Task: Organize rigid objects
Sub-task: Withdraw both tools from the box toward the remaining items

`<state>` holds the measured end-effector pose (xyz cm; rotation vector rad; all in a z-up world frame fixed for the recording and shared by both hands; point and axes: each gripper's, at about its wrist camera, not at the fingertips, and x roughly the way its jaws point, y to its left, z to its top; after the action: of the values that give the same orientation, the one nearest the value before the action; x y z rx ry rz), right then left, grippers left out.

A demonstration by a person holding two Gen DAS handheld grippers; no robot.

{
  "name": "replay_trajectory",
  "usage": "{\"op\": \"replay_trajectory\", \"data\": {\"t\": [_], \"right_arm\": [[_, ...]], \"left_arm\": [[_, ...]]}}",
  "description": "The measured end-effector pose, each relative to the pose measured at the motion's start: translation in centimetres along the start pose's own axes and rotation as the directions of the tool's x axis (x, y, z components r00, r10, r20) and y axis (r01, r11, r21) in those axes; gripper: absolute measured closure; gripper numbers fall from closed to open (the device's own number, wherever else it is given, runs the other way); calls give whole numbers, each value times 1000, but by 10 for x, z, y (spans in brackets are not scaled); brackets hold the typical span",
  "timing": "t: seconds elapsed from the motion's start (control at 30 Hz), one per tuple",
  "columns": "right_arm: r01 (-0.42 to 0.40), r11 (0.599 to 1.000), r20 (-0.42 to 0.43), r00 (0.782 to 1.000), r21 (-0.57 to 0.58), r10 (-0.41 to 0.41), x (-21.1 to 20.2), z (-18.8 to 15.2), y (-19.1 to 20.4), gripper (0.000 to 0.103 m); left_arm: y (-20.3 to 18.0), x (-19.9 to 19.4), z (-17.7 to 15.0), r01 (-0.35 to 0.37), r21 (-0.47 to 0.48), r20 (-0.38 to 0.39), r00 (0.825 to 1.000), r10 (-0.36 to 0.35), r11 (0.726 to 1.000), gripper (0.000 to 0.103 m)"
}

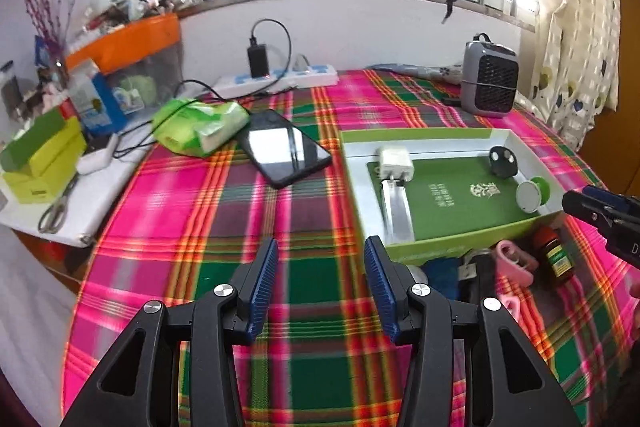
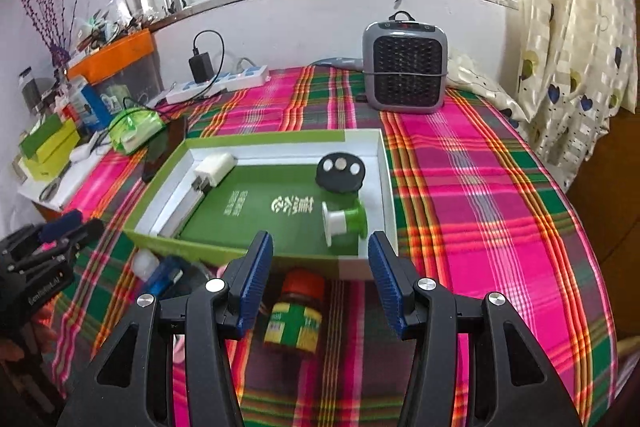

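Note:
A green-walled box (image 1: 460, 245) (image 2: 176, 241) with a white rim lies on the plaid cloth. Inside it lie a white charger (image 1: 395, 163) (image 2: 214, 167), a black round piece (image 1: 503, 163) (image 2: 340, 171) and a green-and-white spool (image 1: 532, 193) (image 2: 344, 221). Just in front of the box stand a brown bottle (image 1: 555, 259) (image 2: 298, 315) with a red cap, a pink clip (image 1: 516, 261) and a blue item (image 1: 442, 275) (image 2: 166, 275). My left gripper (image 1: 322, 287) is open over bare cloth, left of the box. My right gripper (image 2: 318, 283) is open above the brown bottle.
A black phone (image 1: 286, 147) and a green tissue pack (image 1: 200, 125) (image 2: 134, 129) lie left of the box. A grey heater (image 1: 490, 79) (image 2: 404, 67) stands behind it. A power strip (image 1: 280, 79) (image 2: 218, 83) and cluttered boxes line the back left.

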<state>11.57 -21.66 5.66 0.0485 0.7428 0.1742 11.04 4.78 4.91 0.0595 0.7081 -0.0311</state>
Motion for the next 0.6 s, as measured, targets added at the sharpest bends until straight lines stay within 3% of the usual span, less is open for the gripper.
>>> {"op": "replay_trajectory", "data": {"t": [0.6], "right_arm": [[2,1000,-39,999,15,-2,2,-24,5,52]], "left_arm": [[10,-4,-21,47,-26,-23,999,-47,999,59]]}}
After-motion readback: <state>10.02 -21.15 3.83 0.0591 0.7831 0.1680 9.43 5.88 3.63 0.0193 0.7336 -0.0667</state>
